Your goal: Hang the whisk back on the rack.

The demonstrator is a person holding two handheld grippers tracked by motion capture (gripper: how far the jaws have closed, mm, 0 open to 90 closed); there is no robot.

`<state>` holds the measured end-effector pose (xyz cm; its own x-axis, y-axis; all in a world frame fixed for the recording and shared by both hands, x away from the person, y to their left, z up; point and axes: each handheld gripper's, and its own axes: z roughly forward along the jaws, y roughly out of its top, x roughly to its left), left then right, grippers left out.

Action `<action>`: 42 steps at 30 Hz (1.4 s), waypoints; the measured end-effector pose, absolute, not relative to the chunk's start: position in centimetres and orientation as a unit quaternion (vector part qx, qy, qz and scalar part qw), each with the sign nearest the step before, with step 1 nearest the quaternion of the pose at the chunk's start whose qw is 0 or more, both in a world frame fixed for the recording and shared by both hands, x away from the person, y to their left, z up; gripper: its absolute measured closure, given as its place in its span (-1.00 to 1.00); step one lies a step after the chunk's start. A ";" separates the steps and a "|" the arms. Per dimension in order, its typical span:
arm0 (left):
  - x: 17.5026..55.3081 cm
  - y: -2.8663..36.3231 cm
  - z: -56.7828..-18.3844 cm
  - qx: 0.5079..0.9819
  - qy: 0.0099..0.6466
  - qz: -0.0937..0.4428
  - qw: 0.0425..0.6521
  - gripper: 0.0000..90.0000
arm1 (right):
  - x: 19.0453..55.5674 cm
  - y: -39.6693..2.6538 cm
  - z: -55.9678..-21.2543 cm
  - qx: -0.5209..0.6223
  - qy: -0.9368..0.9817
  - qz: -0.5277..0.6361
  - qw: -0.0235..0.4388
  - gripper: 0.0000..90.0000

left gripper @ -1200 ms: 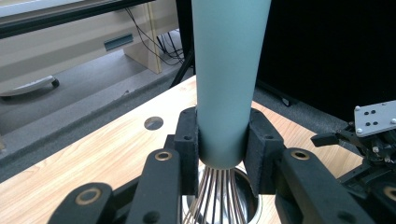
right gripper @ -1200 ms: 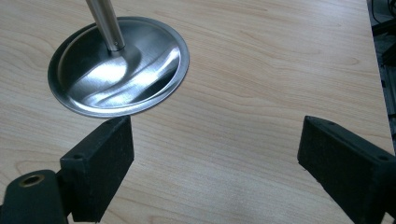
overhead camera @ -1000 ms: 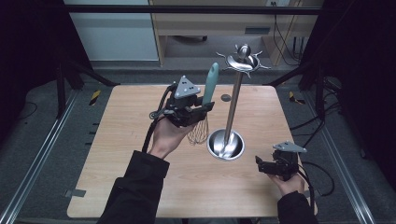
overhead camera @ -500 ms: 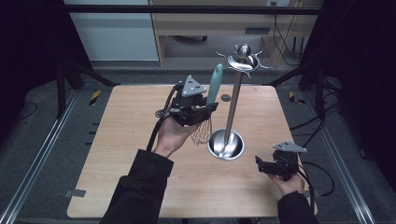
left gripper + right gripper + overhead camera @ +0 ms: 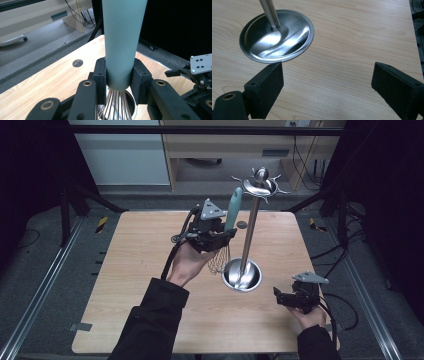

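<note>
A: Start close. What's nearest the person?

B: The right gripper (image 5: 283, 296), low over the table (image 5: 135, 270) at the near right edge. In the right gripper view its jaws stand wide apart with only bare wood between them.

A: And just past it?

B: The round steel base (image 5: 287, 37) of the stand (image 5: 248, 245), resting flat on the table. It lies just beyond the right gripper's jaws, apart from them. The pole rises straight up from the middle of the base.

A: Then the left side?

B: The left gripper (image 5: 220, 237) is held up above the table, just left of the pole. Its jaws are clamped on the whisk (image 5: 231, 217), at the lower end of the teal handle. In the left gripper view the pads (image 5: 101, 75) press both sides of the handle.

A: How does the whisk sit?

B: Upright, handle up, wires (image 5: 218, 262) hanging below the jaws, above the table beside the base.

A: Farthest?

B: The stand's hooked top (image 5: 261, 182), near the handle's tip, not touching.
</note>
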<state>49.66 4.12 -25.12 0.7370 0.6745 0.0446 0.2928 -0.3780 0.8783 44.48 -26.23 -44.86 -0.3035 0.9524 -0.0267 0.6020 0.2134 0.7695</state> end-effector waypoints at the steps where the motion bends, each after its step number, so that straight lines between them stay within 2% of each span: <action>1: 49.7 4.0 -25.2 0.805 0.303 0.202 0.468 0.53 | 44.5 -26.2 -44.9 0.528 0.735 0.336 0.261 -0.76; 26: 50.7 2.5 -26.0 0.795 0.303 0.212 0.481 0.52 | 44.5 -26.2 -44.9 0.527 0.736 0.335 0.262 -0.76; 36: 50.8 2.2 -26.9 0.775 0.302 0.235 0.503 0.52 | 44.5 -26.1 -44.9 0.526 0.738 0.334 0.260 -0.76; 42: 50.6 2.0 -27.1 0.770 0.307 0.227 0.511 0.51 | 44.5 -26.1 -44.9 0.526 0.737 0.334 0.260 -0.76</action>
